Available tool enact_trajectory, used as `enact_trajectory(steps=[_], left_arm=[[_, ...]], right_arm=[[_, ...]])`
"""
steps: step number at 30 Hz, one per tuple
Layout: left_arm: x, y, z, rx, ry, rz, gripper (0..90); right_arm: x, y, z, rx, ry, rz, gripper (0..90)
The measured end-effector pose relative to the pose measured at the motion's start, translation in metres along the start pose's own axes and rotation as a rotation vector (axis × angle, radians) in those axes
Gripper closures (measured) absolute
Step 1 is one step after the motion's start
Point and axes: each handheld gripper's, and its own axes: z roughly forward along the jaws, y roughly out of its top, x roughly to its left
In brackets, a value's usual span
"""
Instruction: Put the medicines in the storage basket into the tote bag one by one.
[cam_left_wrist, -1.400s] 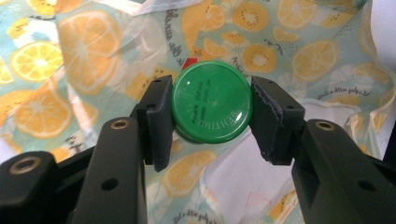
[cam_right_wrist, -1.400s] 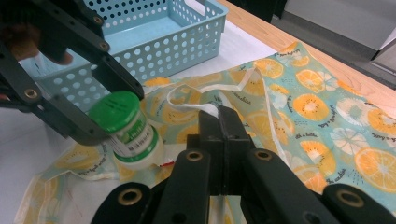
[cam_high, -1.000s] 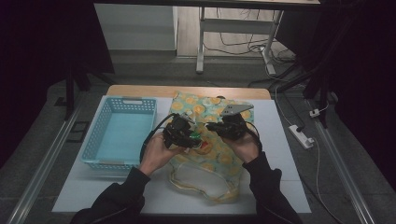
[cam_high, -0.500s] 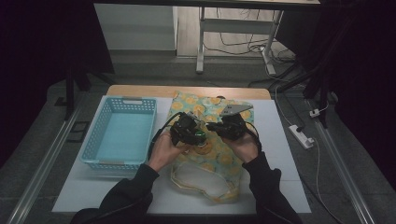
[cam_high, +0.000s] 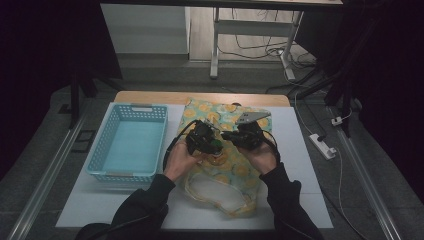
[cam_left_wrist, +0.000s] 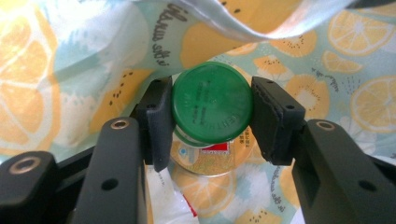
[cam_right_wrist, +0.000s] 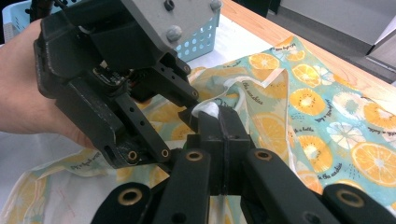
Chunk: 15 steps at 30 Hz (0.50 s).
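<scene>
A cloth bag (cam_high: 235, 172) printed with orange slices lies in the middle of the white table. My left gripper (cam_high: 212, 145) hovers over it, shut on the green cap (cam_left_wrist: 212, 102) of a small bottle (cam_left_wrist: 210, 161) with a gold and red label. The bottle points into the bag, whose fabric (cam_left_wrist: 70, 56) surrounds it and folds over the top. Close to the right, my right gripper (cam_high: 239, 137) is shut on the bag's rim (cam_right_wrist: 208, 108) and holds it lifted. In the right gripper view the bag's printed cloth (cam_right_wrist: 327, 107) spreads out to the right.
A light blue plastic basket (cam_high: 127, 145) stands to the left of the bag, with nothing in it. The table's wooden back edge (cam_high: 150, 96) runs behind both. On the floor to the right lies a white power strip (cam_high: 324, 146).
My left gripper has moved right and down with the bottle, closer to the right gripper and the lifted rim. The right gripper has stayed where it was.
</scene>
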Motion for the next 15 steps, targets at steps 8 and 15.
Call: enact_trajectory(steps=[8,15], left_arm=[[0.000,-0.001,-0.005,-0.040,-0.011,-0.018,41.9],[-0.009,-0.004,-0.014,-0.036,-0.025,0.017,25.0]], right_arm=[[0.000,0.000,0.000,-0.004,0.004,0.001,90.0],[0.000,0.000,-0.001,-0.006,0.005,0.002,90.0]])
